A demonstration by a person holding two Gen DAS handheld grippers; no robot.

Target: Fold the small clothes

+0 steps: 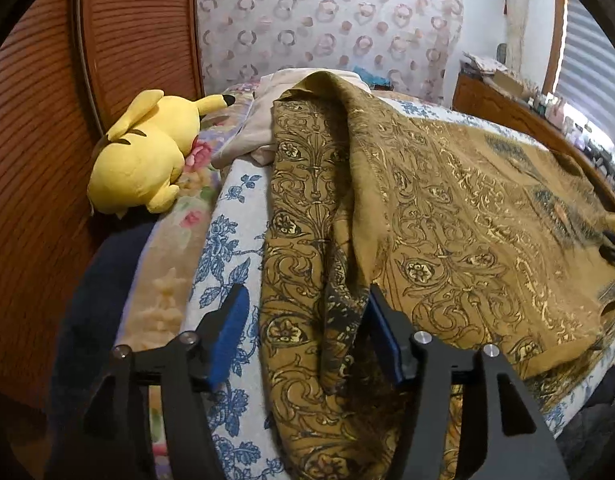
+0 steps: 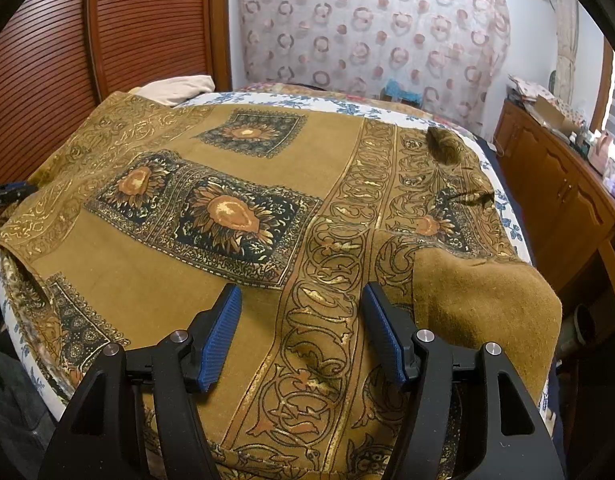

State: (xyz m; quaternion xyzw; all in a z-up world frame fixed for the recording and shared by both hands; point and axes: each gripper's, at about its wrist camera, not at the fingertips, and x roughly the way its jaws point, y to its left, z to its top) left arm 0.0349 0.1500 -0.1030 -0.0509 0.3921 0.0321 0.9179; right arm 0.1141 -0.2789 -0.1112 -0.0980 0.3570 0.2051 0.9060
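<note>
A mustard-brown garment [image 1: 467,208] with black-and-gold scrollwork is spread over the bed. In the right wrist view the garment [image 2: 187,272] shows dark sunflower squares, and a plain brown corner [image 2: 487,300] is turned over at the right. A raised fold [image 1: 343,240] of it runs down the left side. My left gripper [image 1: 305,292] is open astride the low end of that fold, and its blue pads [image 1: 231,332] do not press it. My right gripper [image 2: 300,288] is open just above the flat cloth, with nothing pinched.
The bed has a white cover with blue flowers [image 1: 227,232]. A yellow plush toy [image 1: 143,160] and a beige cloth [image 1: 263,128] lie at its far left. A louvred wooden door [image 1: 139,40] stands behind, a wooden cabinet [image 2: 555,192] to the right.
</note>
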